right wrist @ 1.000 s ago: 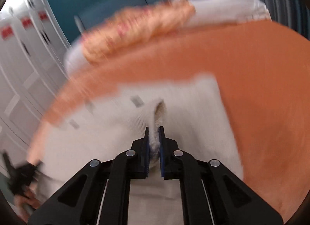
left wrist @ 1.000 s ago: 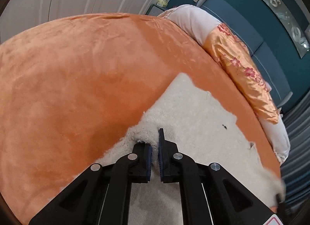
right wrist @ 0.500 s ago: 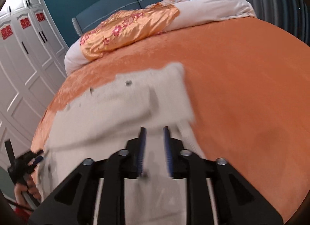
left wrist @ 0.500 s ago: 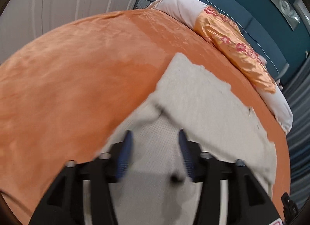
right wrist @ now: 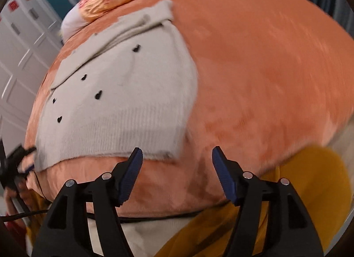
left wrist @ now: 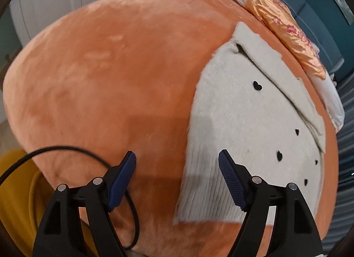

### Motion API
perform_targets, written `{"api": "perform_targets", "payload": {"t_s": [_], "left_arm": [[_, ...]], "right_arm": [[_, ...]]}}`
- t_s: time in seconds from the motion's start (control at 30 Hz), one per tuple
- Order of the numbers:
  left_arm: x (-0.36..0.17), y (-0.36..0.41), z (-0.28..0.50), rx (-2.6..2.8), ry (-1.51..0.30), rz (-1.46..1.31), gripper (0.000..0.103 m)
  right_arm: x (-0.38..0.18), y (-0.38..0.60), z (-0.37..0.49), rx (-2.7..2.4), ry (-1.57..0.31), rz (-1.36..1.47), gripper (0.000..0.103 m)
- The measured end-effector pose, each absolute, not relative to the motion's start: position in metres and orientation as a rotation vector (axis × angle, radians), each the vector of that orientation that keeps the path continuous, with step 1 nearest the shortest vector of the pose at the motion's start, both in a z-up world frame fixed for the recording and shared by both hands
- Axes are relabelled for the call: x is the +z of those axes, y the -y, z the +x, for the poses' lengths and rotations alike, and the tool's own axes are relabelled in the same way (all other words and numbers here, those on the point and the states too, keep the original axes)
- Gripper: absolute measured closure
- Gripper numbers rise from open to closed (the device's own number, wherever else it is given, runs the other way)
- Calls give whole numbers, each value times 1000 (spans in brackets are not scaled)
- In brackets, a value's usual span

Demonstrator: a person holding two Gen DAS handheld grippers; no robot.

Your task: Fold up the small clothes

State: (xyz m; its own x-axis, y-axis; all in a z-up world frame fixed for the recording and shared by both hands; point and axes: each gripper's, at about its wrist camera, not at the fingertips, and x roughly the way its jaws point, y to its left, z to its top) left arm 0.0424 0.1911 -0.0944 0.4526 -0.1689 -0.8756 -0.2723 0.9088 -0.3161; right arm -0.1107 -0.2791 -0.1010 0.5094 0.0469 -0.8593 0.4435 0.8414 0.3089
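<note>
Left wrist view: cream sweater (left wrist: 232,124) lies lengthwise toward the pillows; both jaws opening, empty.

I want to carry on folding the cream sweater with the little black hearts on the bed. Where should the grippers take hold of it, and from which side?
Probably the ribbed hem of the sweater, at its two near corners. It lies flat on the orange blanket with that edge nearest. The left gripper and right gripper are both opening and empty, so come in low from the near side and slide one finger under each corner.
</note>
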Motion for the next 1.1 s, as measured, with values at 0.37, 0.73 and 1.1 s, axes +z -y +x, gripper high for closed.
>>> {"api": "perform_targets", "payload": {"t_s": [0.37, 0.73, 1.1], "left_arm": [[-92, -182, 39, -36, -1119, -526, 24], [-69, -173, 43, -139, -1123, -509, 97], [-9, -183, -28, -232, -1124, -394, 99]], "right_arm": [[-113, 273, -91, -194, -982, 667, 45], [-68, 264, -95, -185, -873, 592, 99], [-18, 252, -167, -124, -924, 361, 101]]}}
